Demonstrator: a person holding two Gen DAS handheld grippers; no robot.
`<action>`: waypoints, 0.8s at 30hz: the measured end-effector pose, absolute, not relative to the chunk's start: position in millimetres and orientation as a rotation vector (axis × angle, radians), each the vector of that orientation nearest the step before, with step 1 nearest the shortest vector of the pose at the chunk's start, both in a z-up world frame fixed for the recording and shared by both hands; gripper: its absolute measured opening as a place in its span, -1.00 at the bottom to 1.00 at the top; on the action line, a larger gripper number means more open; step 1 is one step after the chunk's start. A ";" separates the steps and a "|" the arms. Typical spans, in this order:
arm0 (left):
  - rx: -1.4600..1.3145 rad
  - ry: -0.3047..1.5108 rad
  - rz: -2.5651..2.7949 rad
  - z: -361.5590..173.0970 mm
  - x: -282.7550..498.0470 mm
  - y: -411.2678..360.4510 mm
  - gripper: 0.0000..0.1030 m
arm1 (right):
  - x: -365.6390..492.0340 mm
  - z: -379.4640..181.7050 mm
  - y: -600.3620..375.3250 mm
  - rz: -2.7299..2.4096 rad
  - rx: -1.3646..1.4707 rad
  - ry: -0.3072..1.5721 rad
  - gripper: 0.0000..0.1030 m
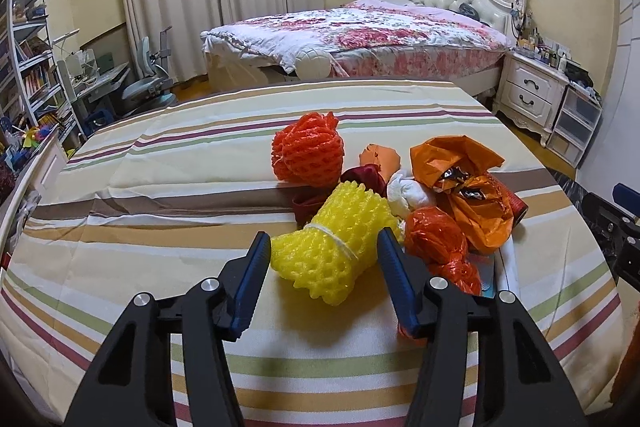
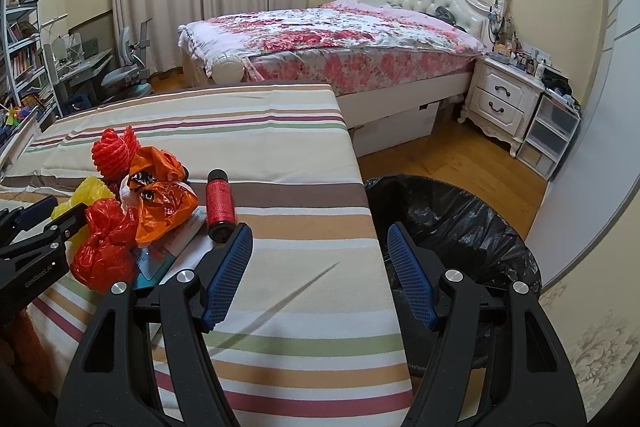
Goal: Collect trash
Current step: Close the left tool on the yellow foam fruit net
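My left gripper [image 1: 324, 241] is matte black, its angular arms cut with slots; silver round screws at the pivots; ribbed blue pads [image 1: 256, 277]; my right gripper [image 2: 320, 233] matches; white lettering marks the left's side.

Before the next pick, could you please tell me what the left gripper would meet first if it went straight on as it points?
Most likely the yellow foam net: it lies between the open jaws of the left gripper, seemingly untouched.
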State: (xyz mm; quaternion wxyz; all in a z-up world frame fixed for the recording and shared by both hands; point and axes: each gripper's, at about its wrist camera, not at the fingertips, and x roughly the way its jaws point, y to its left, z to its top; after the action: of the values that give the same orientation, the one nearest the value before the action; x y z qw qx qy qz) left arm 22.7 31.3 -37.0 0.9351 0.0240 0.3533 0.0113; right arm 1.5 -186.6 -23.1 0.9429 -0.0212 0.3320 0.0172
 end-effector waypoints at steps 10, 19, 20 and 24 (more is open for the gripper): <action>-0.017 0.692 0.034 -23.0 -0.2 52.2 -0.51 | -4.1 -14.9 -158.9 0.099 -0.078 0.661 0.33; -0.063 0.686 0.065 -24.6 -10.2 70.8 0.24 | -7.6 -11.8 -133.0 0.136 -0.120 0.658 0.33; -0.069 0.672 0.063 -23.9 -11.0 70.1 0.32 | -7.5 -11.8 -133.1 0.133 -0.122 0.659 0.33; -0.032 0.660 0.041 -21.0 -5.0 60.3 0.36 | -6.5 -12.5 -135.6 0.116 -0.115 0.660 0.33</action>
State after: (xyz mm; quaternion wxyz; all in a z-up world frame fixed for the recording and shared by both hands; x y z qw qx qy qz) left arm -5.0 60.3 -21.0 0.9458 -0.0159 0.3238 0.0202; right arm -6.5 -135.6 -12.5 0.9427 -0.0566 0.3239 0.0569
